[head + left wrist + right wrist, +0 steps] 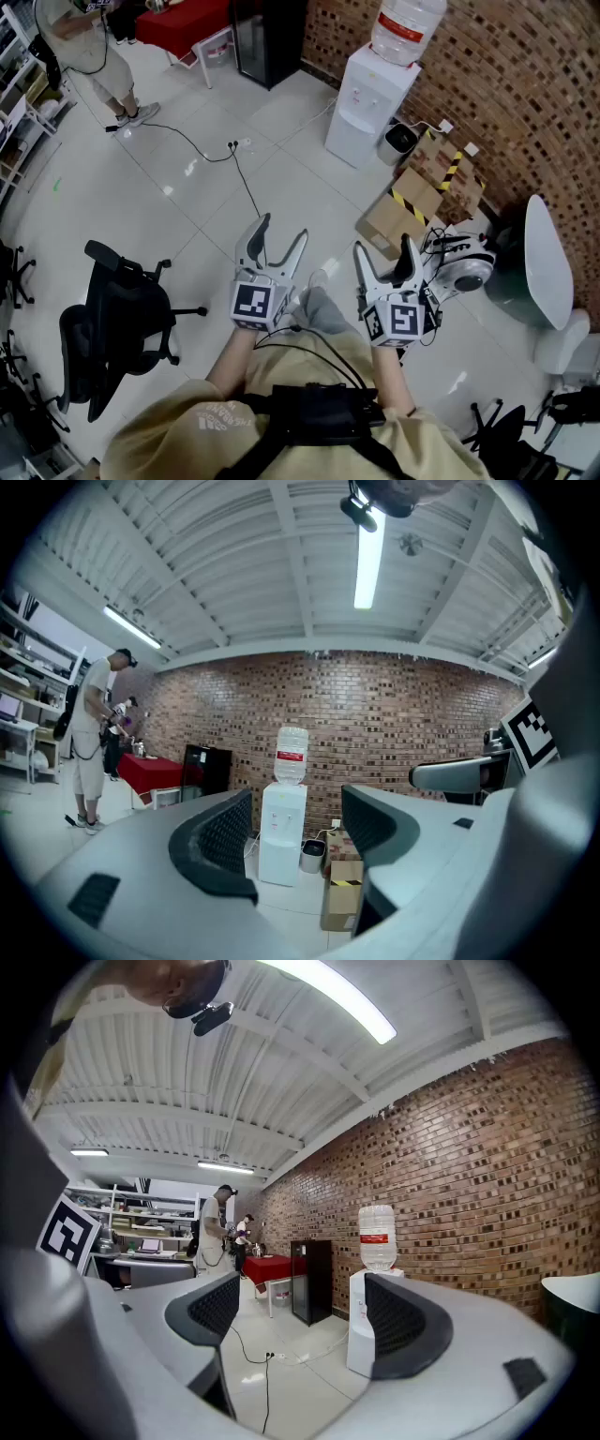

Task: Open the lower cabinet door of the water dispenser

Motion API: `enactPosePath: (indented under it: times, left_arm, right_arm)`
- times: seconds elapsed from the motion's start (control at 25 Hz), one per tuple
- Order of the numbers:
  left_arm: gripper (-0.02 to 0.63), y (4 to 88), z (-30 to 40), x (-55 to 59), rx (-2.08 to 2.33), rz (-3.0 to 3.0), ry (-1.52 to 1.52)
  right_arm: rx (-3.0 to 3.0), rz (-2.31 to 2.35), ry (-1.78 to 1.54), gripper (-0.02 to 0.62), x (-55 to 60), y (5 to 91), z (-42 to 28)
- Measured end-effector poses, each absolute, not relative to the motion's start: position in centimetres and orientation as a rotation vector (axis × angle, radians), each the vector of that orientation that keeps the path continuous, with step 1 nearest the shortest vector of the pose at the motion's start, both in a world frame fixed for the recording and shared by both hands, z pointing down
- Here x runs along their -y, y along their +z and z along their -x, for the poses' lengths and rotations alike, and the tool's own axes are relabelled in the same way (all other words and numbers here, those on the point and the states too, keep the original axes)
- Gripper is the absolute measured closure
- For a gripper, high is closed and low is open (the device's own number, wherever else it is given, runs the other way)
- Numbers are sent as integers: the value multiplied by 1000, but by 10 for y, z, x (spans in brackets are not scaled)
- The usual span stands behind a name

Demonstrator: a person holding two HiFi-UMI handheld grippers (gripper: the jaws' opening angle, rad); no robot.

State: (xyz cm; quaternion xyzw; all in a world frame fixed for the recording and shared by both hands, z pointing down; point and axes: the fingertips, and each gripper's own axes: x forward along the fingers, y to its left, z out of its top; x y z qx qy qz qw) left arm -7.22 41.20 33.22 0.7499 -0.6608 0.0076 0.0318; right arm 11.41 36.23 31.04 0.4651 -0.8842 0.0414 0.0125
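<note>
Brick-walled room, glossy white floor. Left hand-held gripper and right hand-held gripper: jaws wide apart, both empty. White plastic water dispenser: well ahead of both, lower door apparently shut. Risk: black floor cable ahead-left could trip the approach.

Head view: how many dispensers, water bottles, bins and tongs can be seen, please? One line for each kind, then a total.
Dispenser: 1
Bottle: 1
Bin: 1
Tongs: 2, the left tongs and the right tongs
Total: 5
</note>
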Motion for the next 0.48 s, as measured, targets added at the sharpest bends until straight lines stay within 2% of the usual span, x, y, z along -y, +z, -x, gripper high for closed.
enactPosePath:
  times: [0.48]
  left_arm:
    - [312, 303, 65, -268, 1998, -2364, 57]
  right_arm:
    - [2865, -1505, 157, 160, -204, 295, -113]
